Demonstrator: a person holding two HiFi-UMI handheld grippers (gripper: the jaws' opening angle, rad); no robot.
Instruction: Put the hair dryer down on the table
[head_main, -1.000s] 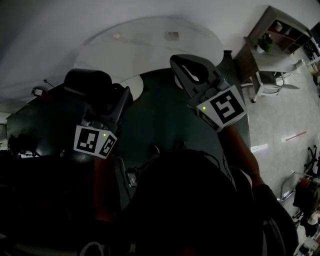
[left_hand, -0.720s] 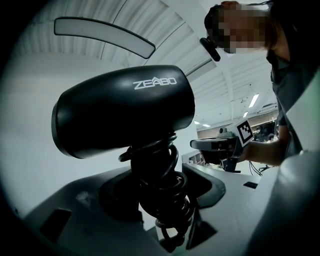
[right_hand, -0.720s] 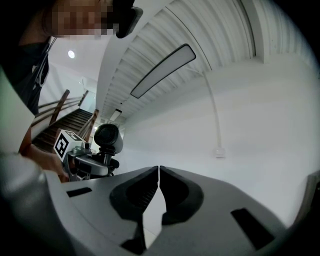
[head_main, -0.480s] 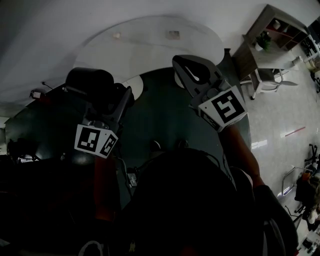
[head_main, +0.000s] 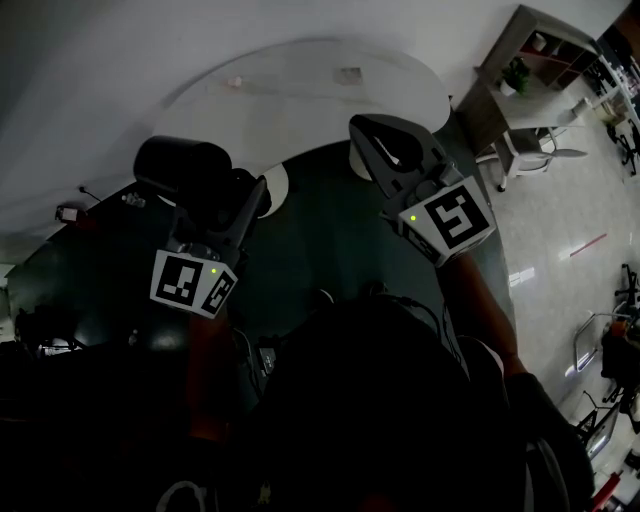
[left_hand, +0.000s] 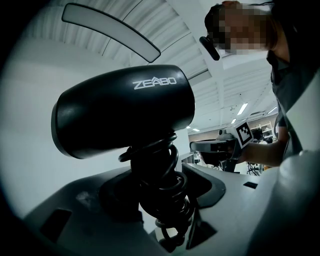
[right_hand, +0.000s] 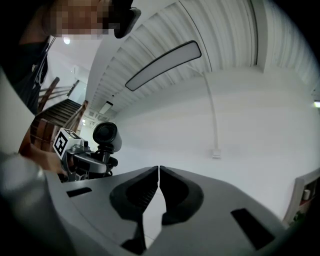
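a: where's the black plastic hair dryer (left_hand: 125, 112)?
b: in the left gripper (head_main: 238, 200) — its fingers stand partly open, clamped on the handle, which has a black coiled cord (left_hand: 162, 185) wound round it. the barrel lies crosswise above them.
a: and the dark round surface (head_main: 320, 245)?
b: the dryer is held up over its far left part.
a: the right gripper (right_hand: 159, 172)?
b: off to the right, well apart — fingers closed tip to tip, holding nothing.

Matt black plastic hair dryer (left_hand: 120, 112)
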